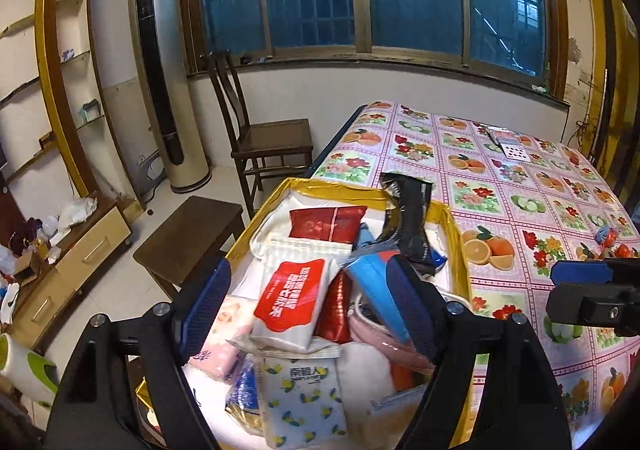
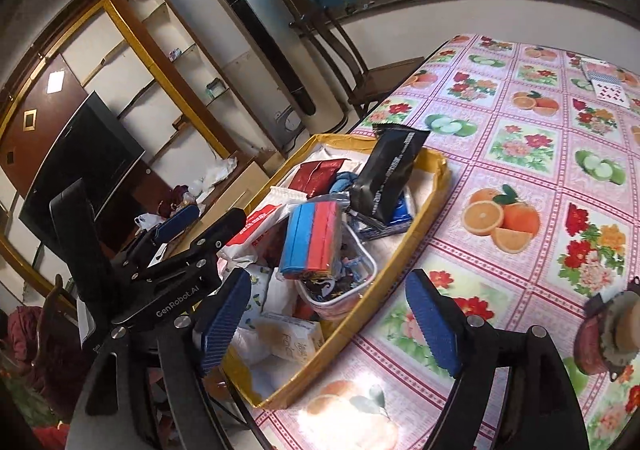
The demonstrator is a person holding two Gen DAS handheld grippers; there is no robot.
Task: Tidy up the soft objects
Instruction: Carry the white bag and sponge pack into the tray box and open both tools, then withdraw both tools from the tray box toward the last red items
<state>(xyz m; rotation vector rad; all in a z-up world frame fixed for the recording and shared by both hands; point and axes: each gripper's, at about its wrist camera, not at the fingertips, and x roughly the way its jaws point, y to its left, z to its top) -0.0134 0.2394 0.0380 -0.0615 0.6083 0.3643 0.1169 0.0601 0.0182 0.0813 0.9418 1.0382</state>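
A gold-rimmed box [image 1: 456,242] [image 2: 438,185] sits at the table's left edge, heaped with soft packs. On top lie a red-and-white tissue pack [image 1: 288,298], a lemon-print pack [image 1: 300,398], dark red packs [image 1: 326,223], a black pouch [image 1: 408,217] [image 2: 390,173] and a blue-and-red pack [image 2: 312,242]. My left gripper [image 1: 308,308] [image 2: 200,223] hangs open just above the heap, holding nothing. My right gripper [image 2: 330,324] [image 1: 576,290] is open over the box's near right rim, with nothing between its fingers. A round brownish object [image 2: 612,334] lies on the table to its right.
The table wears a fruit-and-flower cloth [image 1: 520,209] [image 2: 520,153], with playing cards [image 1: 510,145] [image 2: 604,81] at its far side. Left of the table stand a wooden chair [image 1: 264,137], a dark stool [image 1: 192,238], a tower air conditioner [image 1: 168,89] and a TV [image 2: 80,161].
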